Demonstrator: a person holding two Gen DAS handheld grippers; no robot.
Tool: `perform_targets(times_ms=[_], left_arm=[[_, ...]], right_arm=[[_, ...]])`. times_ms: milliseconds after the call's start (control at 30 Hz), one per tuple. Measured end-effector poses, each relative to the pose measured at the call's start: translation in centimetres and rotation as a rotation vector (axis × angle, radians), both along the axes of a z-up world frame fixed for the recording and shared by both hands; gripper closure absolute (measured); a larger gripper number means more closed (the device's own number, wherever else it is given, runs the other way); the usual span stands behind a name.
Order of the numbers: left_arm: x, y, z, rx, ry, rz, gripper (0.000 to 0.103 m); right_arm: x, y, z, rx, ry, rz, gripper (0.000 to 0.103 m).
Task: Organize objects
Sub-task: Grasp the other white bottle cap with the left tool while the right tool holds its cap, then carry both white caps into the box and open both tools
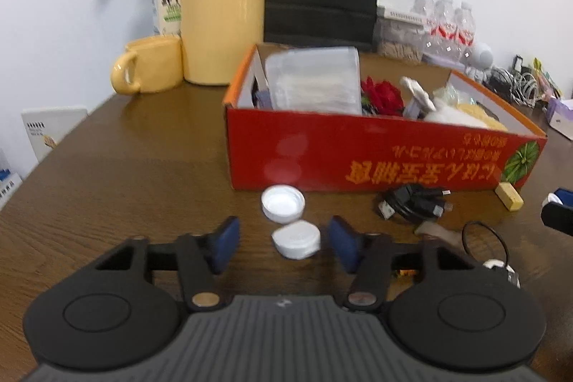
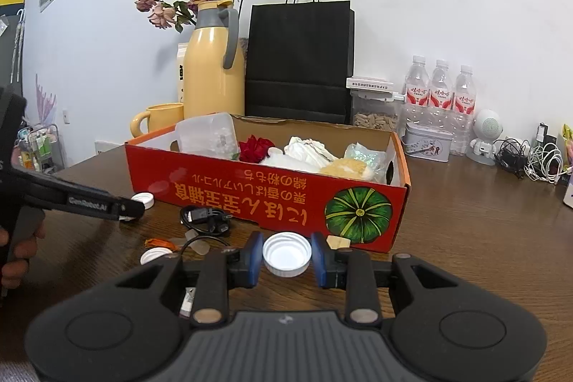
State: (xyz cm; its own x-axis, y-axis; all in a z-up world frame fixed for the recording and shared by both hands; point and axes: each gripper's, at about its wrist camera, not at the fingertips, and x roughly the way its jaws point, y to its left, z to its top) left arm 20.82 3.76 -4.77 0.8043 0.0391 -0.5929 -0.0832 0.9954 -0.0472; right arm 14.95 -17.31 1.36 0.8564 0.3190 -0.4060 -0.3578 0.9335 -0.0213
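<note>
Beside the red cardboard box [image 1: 376, 149] on the wooden table [image 1: 143, 167], left gripper [image 1: 283, 240] open around a white cap [image 1: 296, 238]; right gripper [image 2: 286, 256] clamps another white cap [image 2: 286, 254], which may squirt free if pinched off-centre

Landmark: cardboard box [image 2: 272, 199] on table [image 2: 483, 238]. Inside: plastic container [image 2: 207, 135] at left end, artificial rose [image 2: 255, 148] beside it. Behind: thermos jug [image 2: 213, 74], mug [image 2: 161, 119], paper bag [image 2: 299, 59], water bottles [image 2: 440, 95]. In front: bottle caps [image 1: 283, 203], coiled cable [image 2: 206, 217].
</note>
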Motion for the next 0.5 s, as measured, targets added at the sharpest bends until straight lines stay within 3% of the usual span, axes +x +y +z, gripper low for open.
perform_targets(times_ms=[67, 500], left_arm=[[-0.1, -0.1, 0.0, 0.004, -0.002, -0.01, 0.073], [-1.3, -0.5, 0.6, 0.023, -0.078, -0.018, 0.073]], right_arm=[[0.0, 0.0, 0.0, 0.0, 0.001, 0.0, 0.076], [-0.2, 0.0, 0.1, 0.002, -0.011, 0.002, 0.076]])
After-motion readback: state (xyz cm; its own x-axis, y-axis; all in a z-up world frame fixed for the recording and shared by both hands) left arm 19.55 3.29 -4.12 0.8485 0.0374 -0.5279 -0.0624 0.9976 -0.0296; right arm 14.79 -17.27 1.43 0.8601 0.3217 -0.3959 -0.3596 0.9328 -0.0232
